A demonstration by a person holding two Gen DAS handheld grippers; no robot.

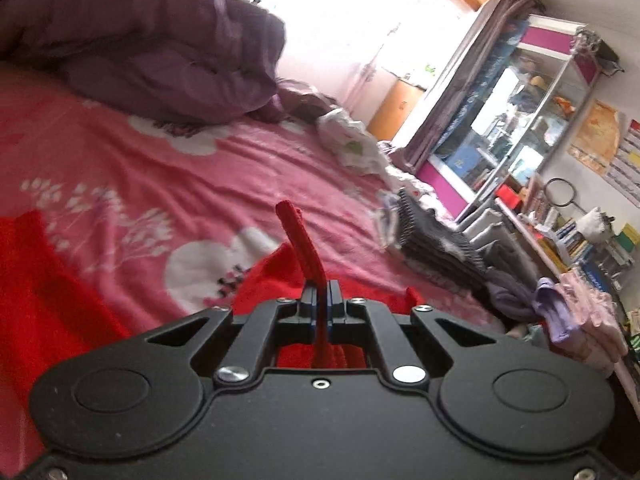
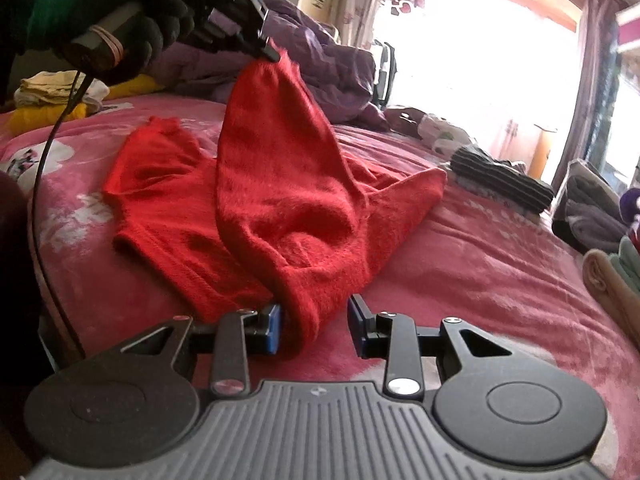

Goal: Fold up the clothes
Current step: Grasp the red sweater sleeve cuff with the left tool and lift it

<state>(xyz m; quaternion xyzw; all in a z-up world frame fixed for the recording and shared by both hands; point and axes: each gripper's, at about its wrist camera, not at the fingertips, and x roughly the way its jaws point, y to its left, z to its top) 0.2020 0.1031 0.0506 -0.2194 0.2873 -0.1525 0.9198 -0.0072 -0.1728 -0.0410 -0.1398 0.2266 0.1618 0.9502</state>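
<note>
The left gripper (image 2: 272,54) is clenched on a thin edge of the red sweater (image 2: 280,200), lifting it into a peak – that small bite could slip and drop the fold. The right gripper (image 2: 314,326) stands parted around the hem, not pressing it, so the cloth may drag. The sweater is fuzzy and rumpled – half spread on the pink bed (image 2: 480,260)

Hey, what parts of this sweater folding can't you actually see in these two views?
- Left wrist view: most of the red sweater, hidden behind the left gripper.
- Right wrist view: the sweater's near edge between the right gripper pads; contact unclear.
- Right wrist view: yellow clothes, blocked by the gloved hand.
</note>
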